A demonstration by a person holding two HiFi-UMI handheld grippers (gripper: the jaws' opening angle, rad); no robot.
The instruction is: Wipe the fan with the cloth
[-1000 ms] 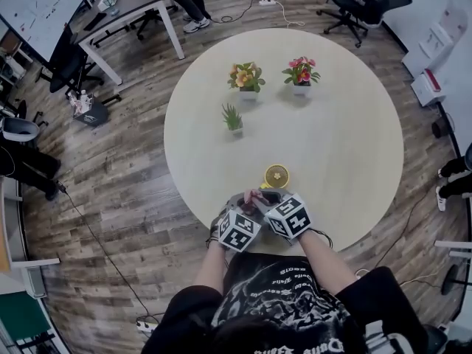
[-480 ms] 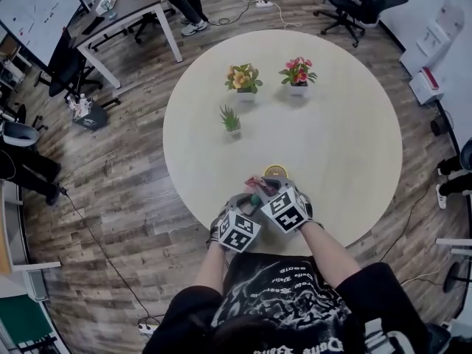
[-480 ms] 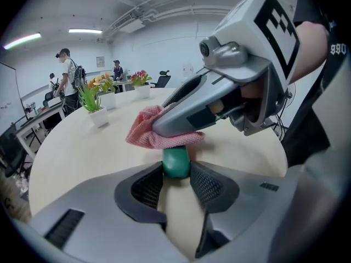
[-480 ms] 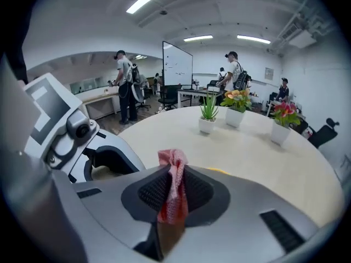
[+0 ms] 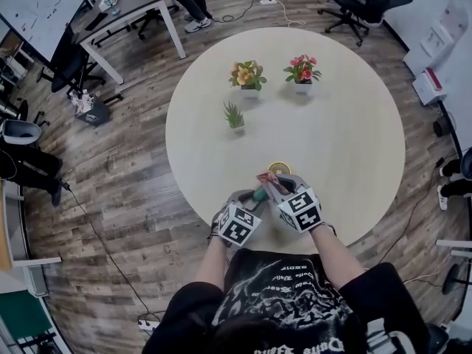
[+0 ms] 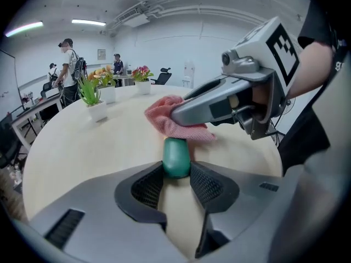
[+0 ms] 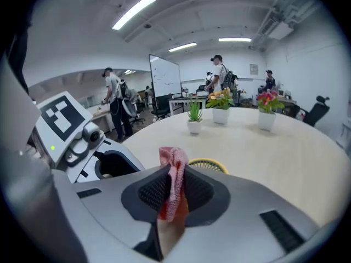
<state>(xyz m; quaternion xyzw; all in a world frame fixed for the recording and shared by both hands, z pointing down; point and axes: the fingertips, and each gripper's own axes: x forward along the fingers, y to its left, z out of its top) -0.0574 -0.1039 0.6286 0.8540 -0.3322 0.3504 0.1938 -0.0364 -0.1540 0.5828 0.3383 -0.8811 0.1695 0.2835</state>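
A small fan with a yellow round head [image 5: 280,168] and a green handle [image 5: 259,195] lies near the front edge of the round table [image 5: 354,124]. My left gripper [image 6: 176,177] is shut on the green handle [image 6: 176,156]. The right gripper [image 7: 174,188] is shut on a pink cloth [image 7: 174,169], which it holds against the near side of the fan head [image 7: 207,165]. In the left gripper view the cloth [image 6: 173,119] hangs from the right gripper [image 6: 219,100] just above the handle and hides the fan head.
Three potted plants stand further back on the table: a green one [image 5: 234,116], an orange-flowered one [image 5: 247,76] and a pink-flowered one [image 5: 302,71]. The person's body is against the table's near edge. A desk [image 5: 125,9] and office chairs [image 5: 354,2] stand beyond the table.
The right gripper has carried the pink cloth up and to the right onto the fan head, covering much of it. The left gripper has stayed on the handle.
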